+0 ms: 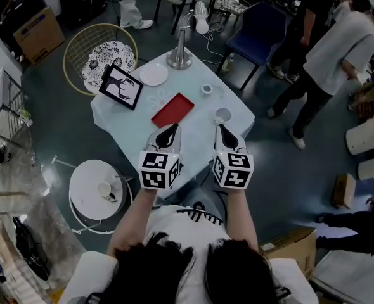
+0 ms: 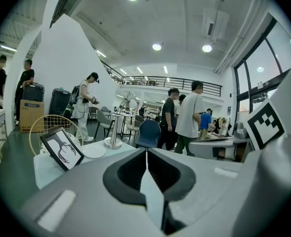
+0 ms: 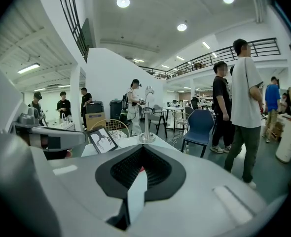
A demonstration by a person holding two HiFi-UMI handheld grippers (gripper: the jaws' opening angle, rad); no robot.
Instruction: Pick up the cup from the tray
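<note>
On the pale-clothed table (image 1: 130, 124), a white cup (image 1: 223, 115) stands upright on the cloth, mouth up and long axis vertical. It is just right of the red tray (image 1: 172, 109), whose length runs diagonally from near left to far right. The left gripper (image 1: 172, 130) and right gripper (image 1: 224, 130) are side by side over the near edge, each clenched on nothing, with the right one's tips near the cup.

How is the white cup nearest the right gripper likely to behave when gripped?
The small white cup looks round and smooth-walled, so a pinch grip may slip on it. It appears small and probably light, so a nudge could slide or tip it on the pale tablecloth. Its material cannot be told; it is perhaps breakable.
</note>
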